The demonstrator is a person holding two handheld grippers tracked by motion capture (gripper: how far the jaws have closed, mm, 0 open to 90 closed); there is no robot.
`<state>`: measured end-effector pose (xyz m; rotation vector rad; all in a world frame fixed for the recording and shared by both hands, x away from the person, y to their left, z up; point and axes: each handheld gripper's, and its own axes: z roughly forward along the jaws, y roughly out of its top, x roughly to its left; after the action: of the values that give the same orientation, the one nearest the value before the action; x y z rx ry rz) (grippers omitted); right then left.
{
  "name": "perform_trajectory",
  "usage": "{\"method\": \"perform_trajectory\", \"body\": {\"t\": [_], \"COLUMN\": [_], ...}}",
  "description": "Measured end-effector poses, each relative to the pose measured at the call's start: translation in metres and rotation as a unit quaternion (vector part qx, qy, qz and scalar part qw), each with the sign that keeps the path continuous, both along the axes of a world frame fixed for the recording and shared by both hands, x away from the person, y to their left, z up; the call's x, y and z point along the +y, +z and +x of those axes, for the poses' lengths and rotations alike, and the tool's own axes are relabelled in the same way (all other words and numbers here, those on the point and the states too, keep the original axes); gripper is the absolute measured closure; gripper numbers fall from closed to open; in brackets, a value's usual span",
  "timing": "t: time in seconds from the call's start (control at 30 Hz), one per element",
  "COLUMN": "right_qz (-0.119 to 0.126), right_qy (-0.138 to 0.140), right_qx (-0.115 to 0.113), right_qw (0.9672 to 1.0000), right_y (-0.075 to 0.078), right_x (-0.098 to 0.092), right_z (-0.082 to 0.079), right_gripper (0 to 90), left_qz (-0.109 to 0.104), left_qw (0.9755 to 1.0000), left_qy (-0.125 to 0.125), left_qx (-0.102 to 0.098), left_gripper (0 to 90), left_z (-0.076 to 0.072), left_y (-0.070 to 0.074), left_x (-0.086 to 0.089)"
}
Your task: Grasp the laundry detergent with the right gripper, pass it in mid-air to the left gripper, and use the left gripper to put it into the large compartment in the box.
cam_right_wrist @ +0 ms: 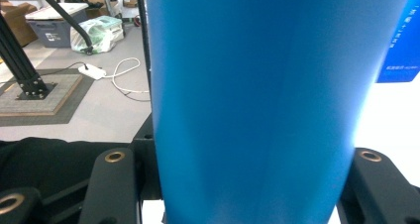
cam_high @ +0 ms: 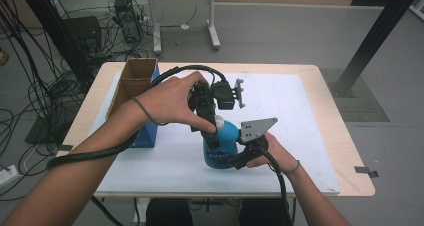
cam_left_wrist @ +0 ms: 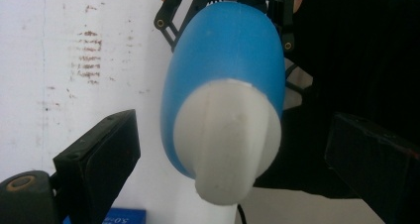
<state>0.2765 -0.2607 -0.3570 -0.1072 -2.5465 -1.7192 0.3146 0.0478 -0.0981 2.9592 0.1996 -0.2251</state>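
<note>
A blue bottle (cam_high: 223, 142) with a white cap (cam_high: 219, 122) stands upright on the white mat (cam_high: 300, 126) near the table's middle front. From the right, my right gripper (cam_high: 234, 159) is shut on the bottle's lower body; in the right gripper view the blue body (cam_right_wrist: 252, 100) sits tight between the jaws of that gripper (cam_right_wrist: 242, 184). My left gripper (cam_high: 214, 130) comes down from above. In the left gripper view the white cap (cam_left_wrist: 228, 140) sits between the spread jaws of that open gripper (cam_left_wrist: 233, 174), with gaps on both sides.
An open brown cardboard box (cam_high: 132, 83) stands at the mat's left edge, with a blue box (cam_high: 148, 135) against its near side. The mat to the right of the bottle is bare. Cables and table legs lie on the floor beyond the table.
</note>
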Motion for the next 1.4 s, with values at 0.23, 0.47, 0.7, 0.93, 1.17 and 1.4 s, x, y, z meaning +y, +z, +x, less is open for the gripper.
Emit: {"method": "perform_trajectory", "body": {"t": [0.23, 0.47, 0.7, 0.93, 1.17, 1.4], "right_qz": [0.001, 0.0, 0.0, 0.0, 0.0, 0.0], "right_qy": [0.001, -0.002, -0.002, -0.006, -0.007, -0.005], "right_qx": [0.001, 0.002, 0.002, 0.002, 0.003, 0.003], "right_qw": [1.0, 1.0, 1.0, 1.0, 1.0, 1.0], "right_y": [-0.001, -0.002, -0.002, -0.003, -0.004, -0.004], "right_x": [0.001, 0.0, -0.001, -0.001, -0.001, -0.001], "right_z": [-0.001, -0.003, -0.003, -0.004, -0.004, -0.004], "right_gripper": [42.3, 42.2, 42.2, 42.2, 42.2, 42.2], "left_qz": [0.02, 0.022, 0.021, 0.019, 0.02, 0.019], "left_qw": [0.9998, 0.9997, 0.9997, 0.9998, 0.9998, 0.9998], "left_qy": [-0.01, -0.013, -0.012, -0.011, -0.01, -0.009], "left_qx": [-0.001, -0.003, -0.003, -0.001, -0.002, -0.006], "left_gripper": [7.2, 7.2, 7.2, 7.2, 7.1, 7.2], "left_z": [-0.001, 0.0, 0.0, 0.002, 0.001, 0.002], "left_y": [-0.001, 0.001, -0.001, 0.0, -0.001, 0.001], "left_x": [-0.013, -0.015, -0.015, -0.014, -0.013, -0.013]}}
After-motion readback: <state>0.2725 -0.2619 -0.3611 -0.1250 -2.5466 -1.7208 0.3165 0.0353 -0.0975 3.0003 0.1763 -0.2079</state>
